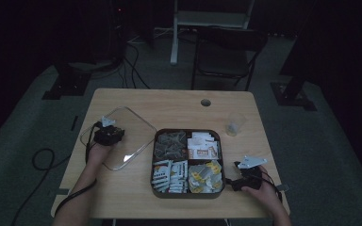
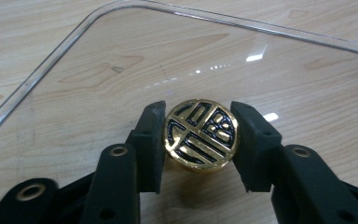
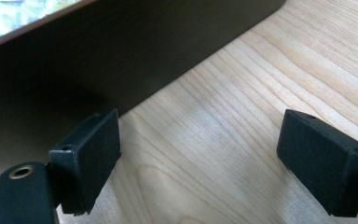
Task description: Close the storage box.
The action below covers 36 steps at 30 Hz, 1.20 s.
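Observation:
A gold coin (image 2: 200, 134) with a black pattern on its face sits between both pads of my left gripper (image 2: 199, 142), which is shut on it just above a clear lid (image 2: 121, 60) lying on the table. In the high view the left gripper (image 1: 107, 134) hovers over that clear lid (image 1: 134, 127) at the table's left. My right gripper (image 3: 200, 158) stands open over bare wood, its left pad close to the dark outer wall of the tray (image 3: 98, 60). From above, the right gripper (image 1: 245, 178) is just right of the tray (image 1: 223, 160).
The dark four-compartment tray holds several dark pieces, white packets and gold coins (image 1: 205, 176). A small clear cup (image 1: 234, 125) stands at the back right. A cable hole (image 1: 205, 102) marks the far edge. A folding chair (image 1: 226, 52) stands beyond the table.

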Each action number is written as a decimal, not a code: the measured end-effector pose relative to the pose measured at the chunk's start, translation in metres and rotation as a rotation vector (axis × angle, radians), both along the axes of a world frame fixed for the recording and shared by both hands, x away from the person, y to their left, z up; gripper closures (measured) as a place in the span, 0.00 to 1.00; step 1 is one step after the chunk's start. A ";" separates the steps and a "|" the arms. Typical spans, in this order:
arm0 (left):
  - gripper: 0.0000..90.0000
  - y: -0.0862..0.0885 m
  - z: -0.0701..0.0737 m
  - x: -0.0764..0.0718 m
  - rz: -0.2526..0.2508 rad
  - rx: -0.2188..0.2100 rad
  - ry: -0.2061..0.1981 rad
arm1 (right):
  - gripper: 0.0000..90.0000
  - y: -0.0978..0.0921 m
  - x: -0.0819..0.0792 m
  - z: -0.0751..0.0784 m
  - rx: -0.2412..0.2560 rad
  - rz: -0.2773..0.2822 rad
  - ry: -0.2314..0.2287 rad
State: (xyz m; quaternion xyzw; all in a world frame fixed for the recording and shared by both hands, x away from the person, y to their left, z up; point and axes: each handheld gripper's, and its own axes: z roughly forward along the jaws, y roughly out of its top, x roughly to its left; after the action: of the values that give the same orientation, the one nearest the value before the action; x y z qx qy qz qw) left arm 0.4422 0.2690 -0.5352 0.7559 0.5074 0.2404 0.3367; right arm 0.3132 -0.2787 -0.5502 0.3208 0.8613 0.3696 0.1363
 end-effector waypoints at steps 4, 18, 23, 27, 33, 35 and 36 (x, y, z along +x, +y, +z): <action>0.66 -0.001 0.002 0.001 0.003 0.007 0.011 | 0.14 0.000 0.000 0.000 0.000 0.000 0.000; 0.66 0.009 0.017 -0.004 0.032 0.000 0.005 | 0.14 0.000 0.000 0.000 0.000 0.000 0.000; 0.66 0.012 0.026 -0.008 0.023 -0.019 -0.005 | 0.14 0.000 0.000 0.000 0.000 0.000 0.000; 0.66 0.013 0.035 -0.011 0.015 -0.026 -0.014 | 0.14 0.000 0.000 0.000 0.000 0.000 0.001; 0.66 0.011 0.054 -0.016 -0.024 -0.042 -0.033 | 0.14 0.000 0.000 0.000 0.000 0.000 0.000; 0.66 0.007 0.060 -0.017 -0.039 -0.034 -0.043 | 0.14 0.000 0.000 0.000 0.000 0.000 0.000; 0.66 0.006 0.064 -0.018 -0.048 -0.033 -0.050 | 0.14 0.000 0.000 0.000 0.000 0.000 0.000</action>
State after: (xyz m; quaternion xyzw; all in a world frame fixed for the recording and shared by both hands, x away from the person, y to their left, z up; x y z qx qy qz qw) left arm 0.4239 0.2747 -0.4717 0.7559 0.4846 0.2425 0.3674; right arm 0.3132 -0.2787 -0.5501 0.3209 0.8613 0.3697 0.1362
